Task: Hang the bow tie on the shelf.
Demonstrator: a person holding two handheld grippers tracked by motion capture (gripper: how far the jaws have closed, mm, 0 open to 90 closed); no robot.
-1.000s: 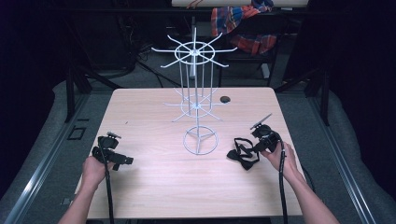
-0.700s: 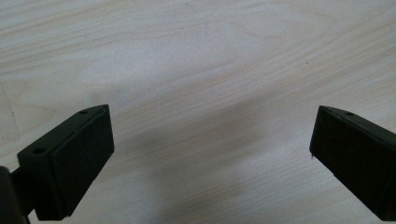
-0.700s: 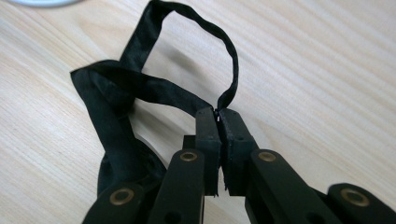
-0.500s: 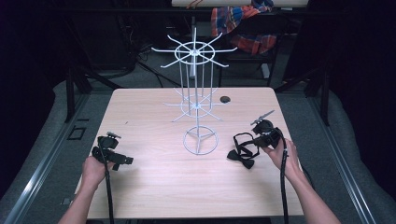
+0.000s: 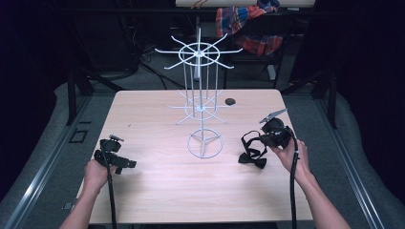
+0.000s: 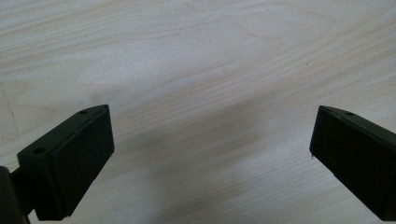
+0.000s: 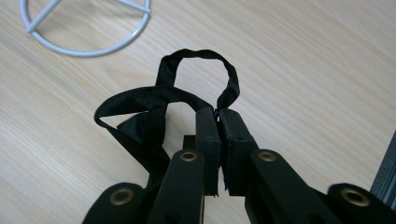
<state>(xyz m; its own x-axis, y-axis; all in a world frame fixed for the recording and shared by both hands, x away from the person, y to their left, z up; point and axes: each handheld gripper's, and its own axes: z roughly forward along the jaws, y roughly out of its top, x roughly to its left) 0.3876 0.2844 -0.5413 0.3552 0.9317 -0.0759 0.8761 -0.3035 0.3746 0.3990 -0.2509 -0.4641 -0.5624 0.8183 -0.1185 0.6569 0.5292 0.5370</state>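
A black bow tie (image 5: 252, 151) with a thin neck strap hangs from my right gripper (image 5: 264, 139) at the right side of the table. In the right gripper view the jaws are pressed together on the strap (image 7: 198, 55), which loops up past the gripper (image 7: 218, 113), while the bow part (image 7: 135, 122) sags to the left. A white wire display rack (image 5: 200, 90) with hook arms stands mid-table on a ring base (image 5: 204, 143). My left gripper (image 5: 125, 164) rests low at the table's left, its jaws wide apart over bare wood (image 6: 210, 107).
A small dark round object (image 5: 230, 101) lies behind the rack. The rack's ring base (image 7: 88, 28) sits just beyond the bow tie in the right gripper view. The table's right edge (image 5: 296, 143) is close to my right hand. Plaid cloth (image 5: 248, 24) hangs past the table.
The right gripper has shifted slightly with the bow tie, drawing it a little up and toward the table's right. The left gripper has stayed in place.
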